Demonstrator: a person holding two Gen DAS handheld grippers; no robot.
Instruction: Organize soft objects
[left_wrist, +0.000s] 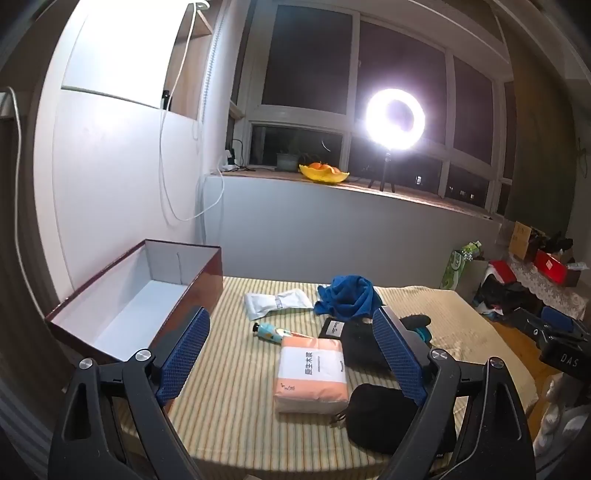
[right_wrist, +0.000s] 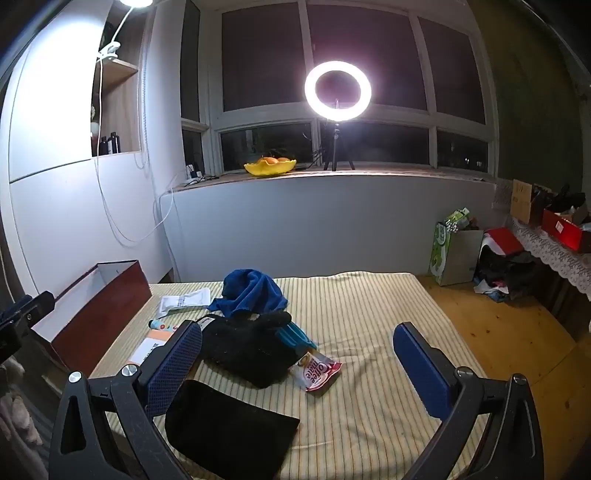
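Observation:
On a striped table (left_wrist: 229, 417) lie a blue towel (left_wrist: 349, 297), a white pouch (left_wrist: 275, 303), a small hand-cream tube (left_wrist: 271, 331), an orange tissue pack (left_wrist: 312, 373), a black glove (right_wrist: 247, 349), a black cloth pouch (right_wrist: 225, 424) and a Coffee-mate sachet (right_wrist: 318, 372). An open dark-red box (left_wrist: 122, 314) with a white inside stands at the table's left. My left gripper (left_wrist: 291, 356) is open and empty above the tissue pack. My right gripper (right_wrist: 297, 363) is open and empty above the glove and sachet. The towel (right_wrist: 251, 291) and box (right_wrist: 99, 306) also show in the right wrist view.
A bright ring light on a tripod (right_wrist: 337, 92) and a yellow fruit bowl (right_wrist: 269, 166) stand on the windowsill behind the table. A green bag (right_wrist: 452, 251), clothes and red boxes (right_wrist: 561, 225) crowd the wooden floor and side table at right.

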